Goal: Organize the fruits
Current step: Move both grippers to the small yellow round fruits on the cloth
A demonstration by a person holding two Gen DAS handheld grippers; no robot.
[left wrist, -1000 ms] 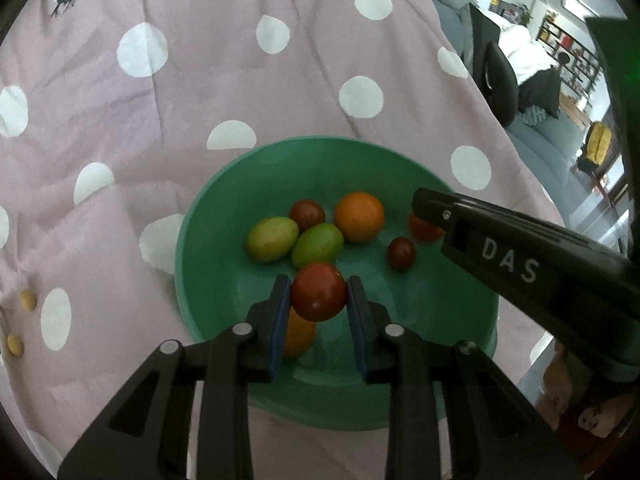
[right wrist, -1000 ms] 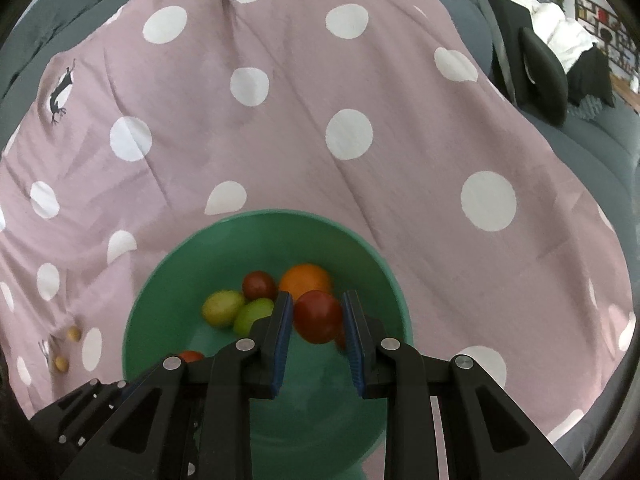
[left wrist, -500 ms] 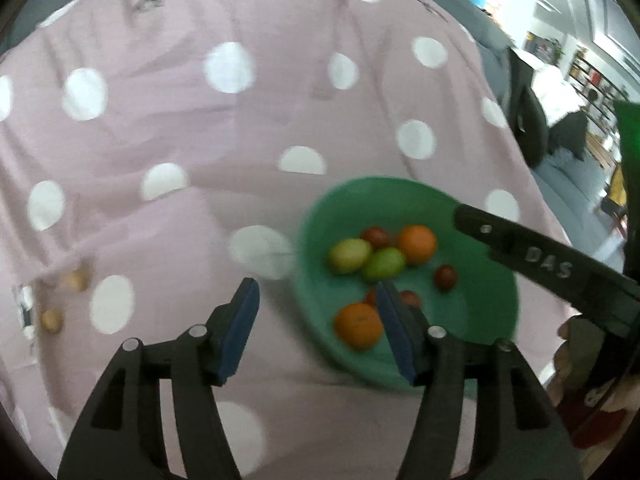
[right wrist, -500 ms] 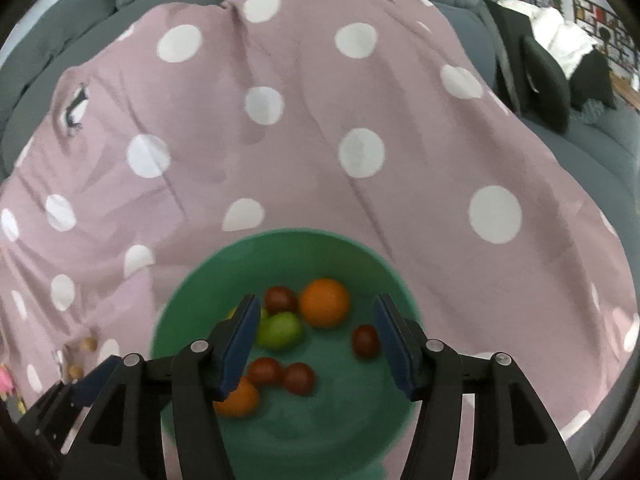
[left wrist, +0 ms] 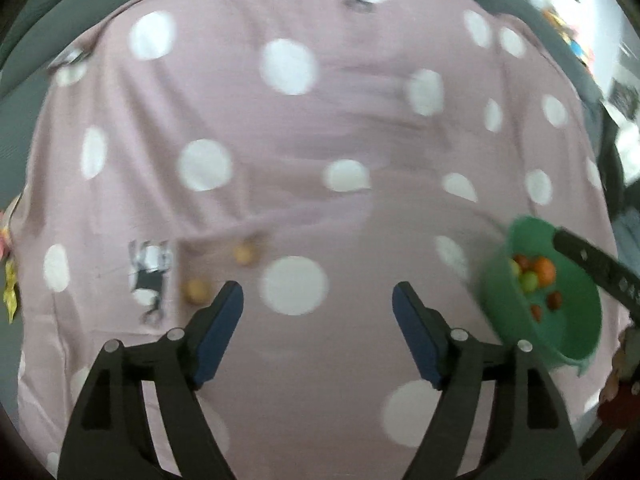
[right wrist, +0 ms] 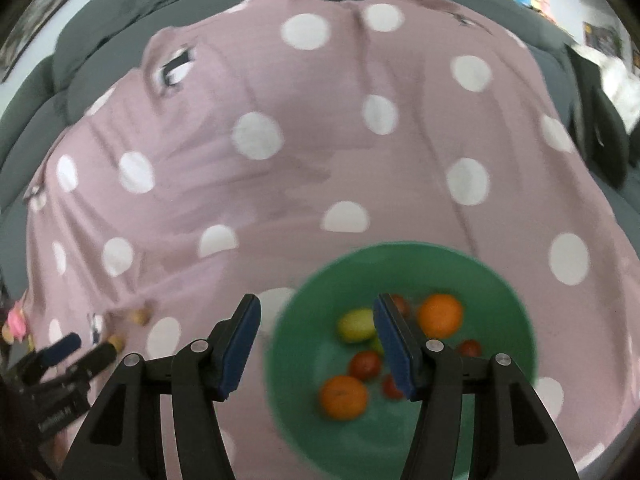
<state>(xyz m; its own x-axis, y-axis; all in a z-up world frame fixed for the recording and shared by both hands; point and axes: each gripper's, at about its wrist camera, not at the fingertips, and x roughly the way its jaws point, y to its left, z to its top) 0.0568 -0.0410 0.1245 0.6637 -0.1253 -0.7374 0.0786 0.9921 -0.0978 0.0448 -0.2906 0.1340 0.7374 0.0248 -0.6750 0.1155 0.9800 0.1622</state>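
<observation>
A green bowl (right wrist: 500, 280) holds several small fruits: two oranges (right wrist: 440, 315), a yellow-green one (right wrist: 356, 324) and dark red ones (right wrist: 365, 364). The bowl also shows at the right edge of the left wrist view (left wrist: 568, 340). My right gripper (right wrist: 316, 340) is open and empty, above the bowl's left rim. My left gripper (left wrist: 318, 320) is open and empty over the cloth, left of the bowl. Two small tan fruits (left wrist: 244, 254) (left wrist: 196, 290) lie on the cloth just ahead of the left gripper's left finger.
A pink cloth with white dots (left wrist: 320, 140) covers a grey sofa (right wrist: 120, 28). The left gripper shows at the lower left of the right wrist view (right wrist: 76, 356). The right gripper's arm crosses the bowl in the left wrist view (left wrist: 592, 268).
Both grippers released their red fruits into the bowl and opened. The left gripper swung left toward the two tan fruits. The right gripper shifted left and back from the bowl.
</observation>
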